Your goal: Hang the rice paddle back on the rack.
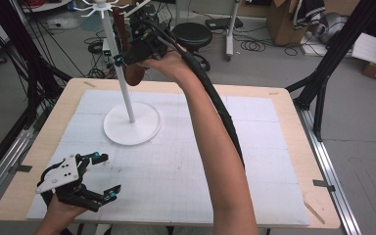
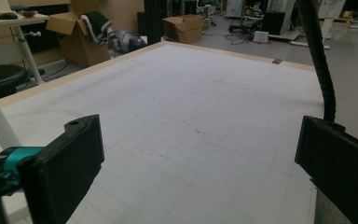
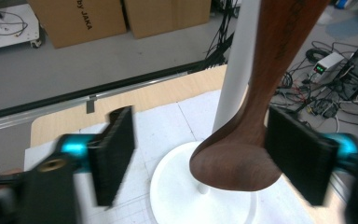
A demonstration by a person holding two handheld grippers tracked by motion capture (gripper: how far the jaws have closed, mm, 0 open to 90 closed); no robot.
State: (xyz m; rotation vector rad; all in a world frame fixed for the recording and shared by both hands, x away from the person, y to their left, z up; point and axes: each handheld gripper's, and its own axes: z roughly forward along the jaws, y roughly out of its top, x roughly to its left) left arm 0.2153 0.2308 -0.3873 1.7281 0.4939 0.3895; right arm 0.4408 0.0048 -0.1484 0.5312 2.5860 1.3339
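Wooden and dark brown, the spoon [image 3: 256,116] is seen hanging bowl-down beside the white pole of the utensil stand [image 1: 127,93], its bowl well above the stand's round base [image 1: 131,128]; its handle runs up out of the right gripper view, so the hook that carries it cannot be made out there. The hanging appears to be done: the fingers [image 3: 303,158] of the right gripper [image 3: 205,158] are spread wide on either side of the spoon, with a clear gap on one side and the other pad just beside the bowl, and whether that pad touches it cannot be told. No grip on the spoon is seen. What is judged to be left is for the right gripper to be drawn back from the stand without the spoon being knocked. The left gripper [image 1: 103,174] is held low over the white mat [image 2: 205,121] at the near left corner of the bench [image 1: 54,112], its fingers [image 2: 70,163] wide apart and with nothing between them.
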